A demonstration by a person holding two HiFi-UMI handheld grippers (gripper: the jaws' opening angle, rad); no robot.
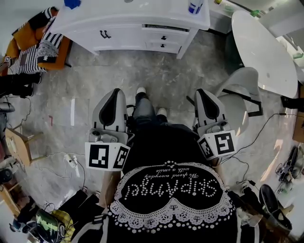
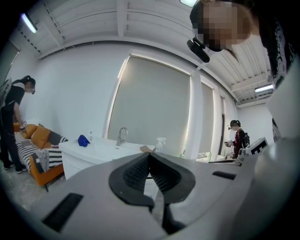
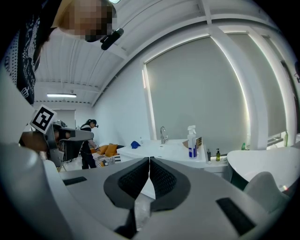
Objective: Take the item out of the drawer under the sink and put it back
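Floor [image 1: 95, 85]: grey stone look, and the widest thing in the head view. The person stands on it, well apart from the cabinet.
Cabinet [image 1: 123, 33]: white, under the sink, at the top of the head view. Its bench [image 1: 133, 14] carries a tap [image 2: 122, 136] and a spray bottle [image 3: 191, 140].
Drawers [image 1: 156, 37]: two, stacked at the cabinet's right end. Both look pushed in, though a thin dark line runs above the upper one.
Left gripper [image 2: 149, 155]: held low in front of the body and pointing at the cabinet. Its jaws are clenched together with nothing between them.
Right gripper [image 3: 149, 160]: beside the left one, aimed the same way. Its jaws are also pressed tight on nothing.
Item: not in view. It is probably inside a drawer, but which one cannot be told.
Done: no step shows as done.
Left: by my reading, all of it. That means walking up, pulling a drawer out, lifting the item, putting it back and pushing the drawer shut.
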